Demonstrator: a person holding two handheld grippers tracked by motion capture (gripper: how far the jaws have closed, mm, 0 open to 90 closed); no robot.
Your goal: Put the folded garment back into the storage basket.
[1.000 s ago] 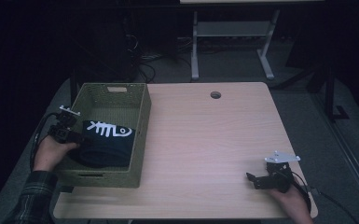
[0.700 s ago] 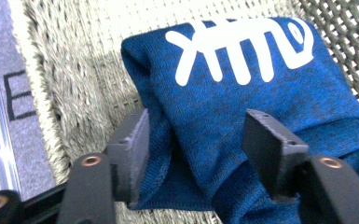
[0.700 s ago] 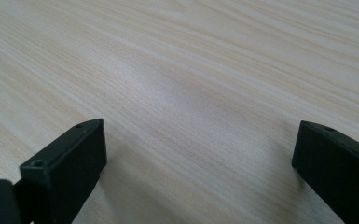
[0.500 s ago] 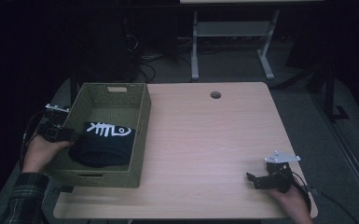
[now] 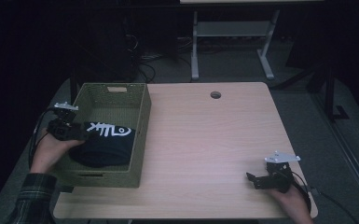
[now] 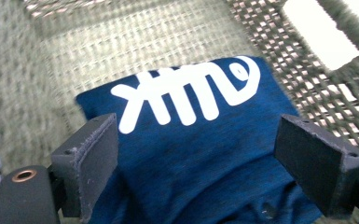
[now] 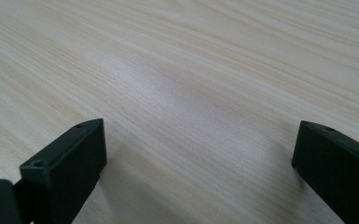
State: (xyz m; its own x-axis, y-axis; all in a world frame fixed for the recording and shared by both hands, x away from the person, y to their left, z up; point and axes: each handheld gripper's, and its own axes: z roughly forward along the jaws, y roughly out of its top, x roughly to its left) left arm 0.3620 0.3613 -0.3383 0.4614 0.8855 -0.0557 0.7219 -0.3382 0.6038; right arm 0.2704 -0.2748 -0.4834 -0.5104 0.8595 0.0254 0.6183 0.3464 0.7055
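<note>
the left gripper [image 6: 198,154], jaws just opened and released, hangs directly above the folded navy fish-print shirt [image 6: 200,154] in the woven green basket [image 5: 142,140].

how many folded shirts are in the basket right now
1: a dark blue shirt with a white fishbone print lies in the near part of the green woven basket. More could be hidden beneath it.

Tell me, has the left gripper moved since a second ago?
Yes. The left gripper has pulled back toward the basket's left wall, off the folded shirt, its jaws just opening with nothing pressed between them.
</note>
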